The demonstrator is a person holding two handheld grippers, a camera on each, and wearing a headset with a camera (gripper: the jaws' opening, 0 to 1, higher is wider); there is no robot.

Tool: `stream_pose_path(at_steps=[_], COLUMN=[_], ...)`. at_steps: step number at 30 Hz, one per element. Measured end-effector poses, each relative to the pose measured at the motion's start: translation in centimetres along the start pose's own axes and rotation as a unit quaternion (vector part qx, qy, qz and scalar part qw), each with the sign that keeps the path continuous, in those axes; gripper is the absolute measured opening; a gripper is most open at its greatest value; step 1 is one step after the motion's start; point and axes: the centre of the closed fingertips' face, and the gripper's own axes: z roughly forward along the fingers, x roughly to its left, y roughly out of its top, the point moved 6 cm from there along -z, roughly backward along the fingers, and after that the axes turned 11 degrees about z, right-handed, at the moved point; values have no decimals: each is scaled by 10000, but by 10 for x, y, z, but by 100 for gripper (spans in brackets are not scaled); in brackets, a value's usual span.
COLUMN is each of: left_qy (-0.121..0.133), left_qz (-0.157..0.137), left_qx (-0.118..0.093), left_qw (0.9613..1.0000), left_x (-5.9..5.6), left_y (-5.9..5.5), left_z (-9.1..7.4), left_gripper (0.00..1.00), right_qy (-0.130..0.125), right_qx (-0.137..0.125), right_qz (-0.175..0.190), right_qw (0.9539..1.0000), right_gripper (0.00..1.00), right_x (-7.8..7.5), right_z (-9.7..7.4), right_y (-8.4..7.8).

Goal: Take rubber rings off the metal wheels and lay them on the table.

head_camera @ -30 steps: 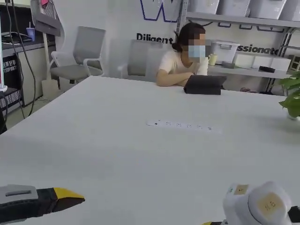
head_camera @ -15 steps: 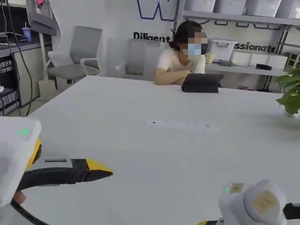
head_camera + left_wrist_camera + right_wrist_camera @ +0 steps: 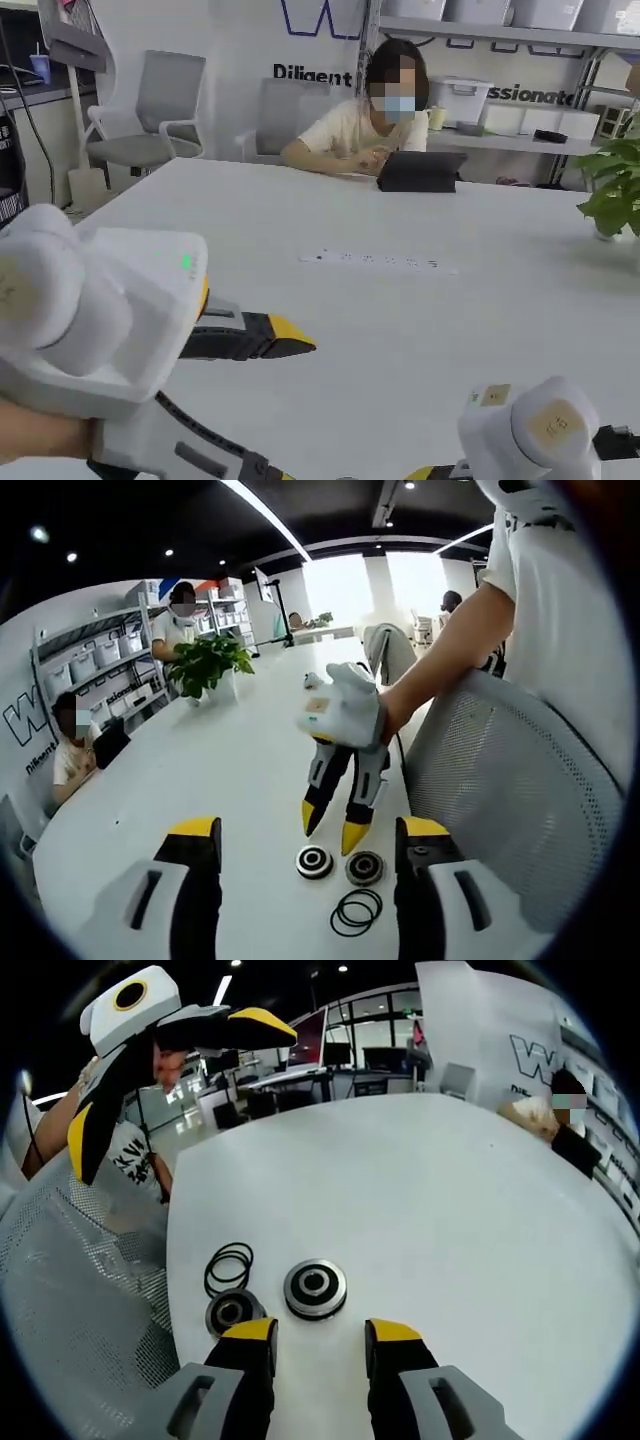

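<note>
wheels [image 3: 316, 1289] share the bench [image 3: 430, 1190] with loose rings [image 3: 228, 1267] just beside. right claw [image 3: 322, 1332] and left claw [image 3: 308, 830] are spread; a skewed pinch might shove a wheel onto them.

2 wheels [image 3: 316, 1289], approx. 3 rings [image 3: 228, 1270].

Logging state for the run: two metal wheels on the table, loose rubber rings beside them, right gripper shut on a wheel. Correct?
No: the right gripper is open, jaws apart and holding nothing, as the right gripper view shows. Two metal wheels on the table, loose rubber rings beside them: correct.
</note>
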Motion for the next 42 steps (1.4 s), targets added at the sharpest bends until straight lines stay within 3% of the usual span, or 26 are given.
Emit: stream_pose_path(at_steps=[4,9,12,17,18,24,32,39,42], left_qy=[-19,-98,-67,14,61,327,143,7,60], left_qz=[-107,-169,-424,-517,-623,-1008,-1118,-977,-1133], left_qx=[-147,-160,-313,-269,-209,-250,66,194,136], left_qw=[9998,9997,9986,9983,9978,9941,9936,9950,9934], left_x=[9,14,16,19,19,13,-4,-13,-13], left_y=[-1,-8,-12,-24,-31,-48,-74,-79,-82], left_z=[12,28,37,45,47,52,66,76,77], left_gripper=[66,63,63,56,55,52,39,32,27], right_qy=[-5,-12,-33,-60,-58,-43,6,62,97], right_qx=[-28,-69,-77,-81,-87,-77,-183,-141,-93], right_qz=[5,22,19,38,49,46,220,253,219], right_qw=[10000,10000,10000,9999,9999,10000,9996,9996,9997], right_gripper=[32,32,32,32,32,31,30,29,29], right_x=[-1,-1,-2,-3,-3,-2,-3,0,2], right_z=[0,-1,-1,-2,-2,-1,-1,1,4], right_y=[1,1,1,1,1,1,2,0,-1])
